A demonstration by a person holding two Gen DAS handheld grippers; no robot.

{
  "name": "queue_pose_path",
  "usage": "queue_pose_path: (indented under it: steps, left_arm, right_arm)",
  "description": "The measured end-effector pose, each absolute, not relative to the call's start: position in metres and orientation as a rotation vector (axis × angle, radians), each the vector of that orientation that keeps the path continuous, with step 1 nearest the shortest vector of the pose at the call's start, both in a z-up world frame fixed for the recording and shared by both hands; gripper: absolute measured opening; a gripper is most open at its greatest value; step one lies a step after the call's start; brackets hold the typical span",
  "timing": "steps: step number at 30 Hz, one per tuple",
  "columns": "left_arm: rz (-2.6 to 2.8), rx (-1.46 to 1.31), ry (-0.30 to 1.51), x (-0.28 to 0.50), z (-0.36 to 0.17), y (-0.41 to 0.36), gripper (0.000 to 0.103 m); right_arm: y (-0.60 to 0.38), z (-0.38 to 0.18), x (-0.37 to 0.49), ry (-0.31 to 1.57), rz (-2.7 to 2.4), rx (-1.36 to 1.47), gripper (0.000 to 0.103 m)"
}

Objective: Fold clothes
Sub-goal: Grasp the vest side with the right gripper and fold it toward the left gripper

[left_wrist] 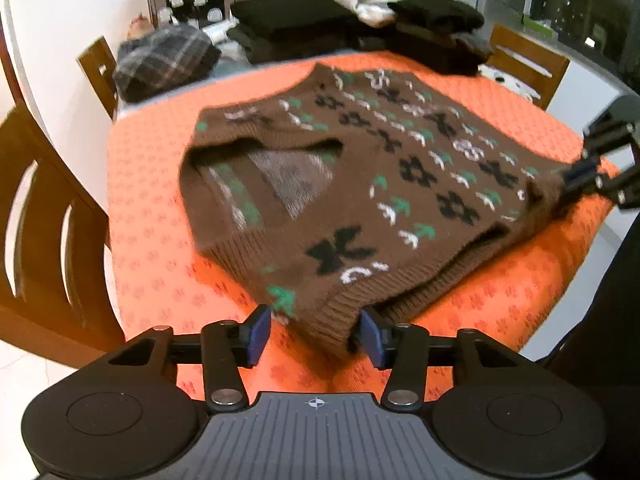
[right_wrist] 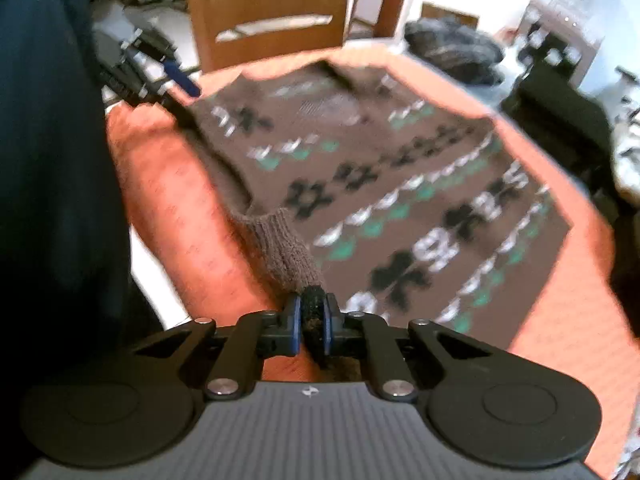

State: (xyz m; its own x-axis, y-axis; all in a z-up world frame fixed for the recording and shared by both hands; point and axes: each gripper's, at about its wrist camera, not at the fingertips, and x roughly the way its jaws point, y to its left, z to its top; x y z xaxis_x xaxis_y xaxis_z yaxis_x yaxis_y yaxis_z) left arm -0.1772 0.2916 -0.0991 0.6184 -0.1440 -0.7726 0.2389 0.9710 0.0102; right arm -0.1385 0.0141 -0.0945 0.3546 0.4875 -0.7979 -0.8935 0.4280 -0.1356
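Sweater (left_wrist: 360, 176) fills the middle of my left wrist view, a brown knit with black, green and white motifs, spread over the orange cloth (left_wrist: 160, 280) that covers the table. Its ribbed corner hangs low in the frame, right between the blue pads of my left gripper (left_wrist: 316, 334), which stands spread, the fabric touching the right pad and apart from the left one. At the right edge of that frame my right gripper (left_wrist: 576, 176) pinches another corner of the sweater. In the right wrist view the same gripper (right_wrist: 314, 322) is pressed together on a bunched ribbed edge, dark fabric squeezed between its pads at lower centre, and the sweater stretches away from it toward the upper right. Dark folded clothes (left_wrist: 304, 20) sit piled in the upper middle of the left view, beyond the sweater.
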Motion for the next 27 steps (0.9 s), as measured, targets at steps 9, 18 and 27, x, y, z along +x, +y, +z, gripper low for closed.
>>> queue_pose_path:
  steps: [9, 18, 27]
  left_arm:
    - [-0.199, 0.129, 0.764, -0.167, -0.079, 0.298, 0.060]
    - [-0.211, 0.082, 0.690, -0.128, -0.062, 0.307, 0.067]
    - [-0.221, 0.005, 0.670, -0.086, -0.054, 0.319, 0.068]
  right_arm:
    - [0.034, -0.054, -0.076, 0.627, 0.861, -0.693, 0.012]
    - [0.070, -0.062, 0.007, 0.576, 0.826, -0.778, 0.012]
    - [0.092, -0.089, 0.073, 0.612, 0.847, -0.814, 0.012]
